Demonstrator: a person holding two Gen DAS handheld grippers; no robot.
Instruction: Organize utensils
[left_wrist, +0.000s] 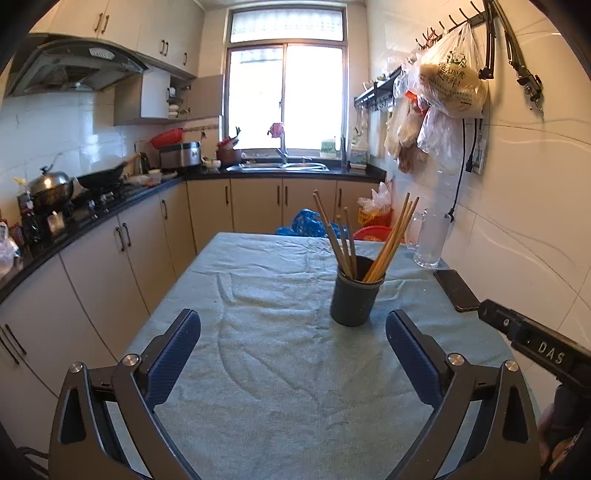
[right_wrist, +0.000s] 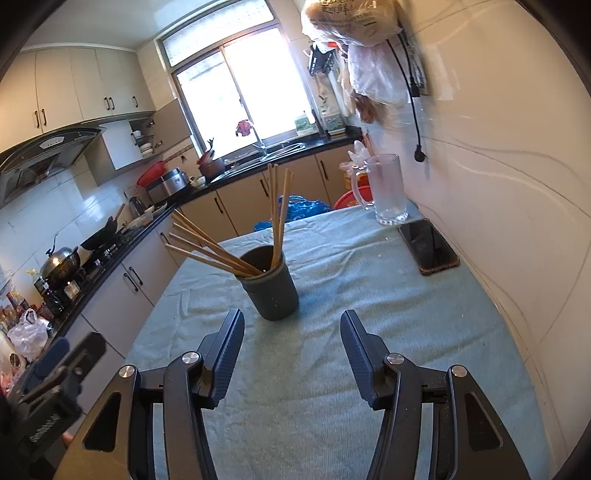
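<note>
Both grippers, left (left_wrist: 291, 332) and right (right_wrist: 291, 339), have empty open jaws; right gripper's body reads "DAS".

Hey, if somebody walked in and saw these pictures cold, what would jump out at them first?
Probably the dark cup of wooden chopsticks fanning out, standing alone mid-table on the wrinkled green cloth. Behind it blazes the bright window over the sink. By the right wall stand a frosted glass mug and a dark phone.

I'm in a home kitchen: range hood (left_wrist: 74, 66) upper left, wok (left_wrist: 101, 179) on the stove (left_wrist: 99, 199) below, sink (left_wrist: 277, 167) under the centre window (left_wrist: 286, 98), bags hanging from wall hooks (left_wrist: 454, 18) upper right.
</note>
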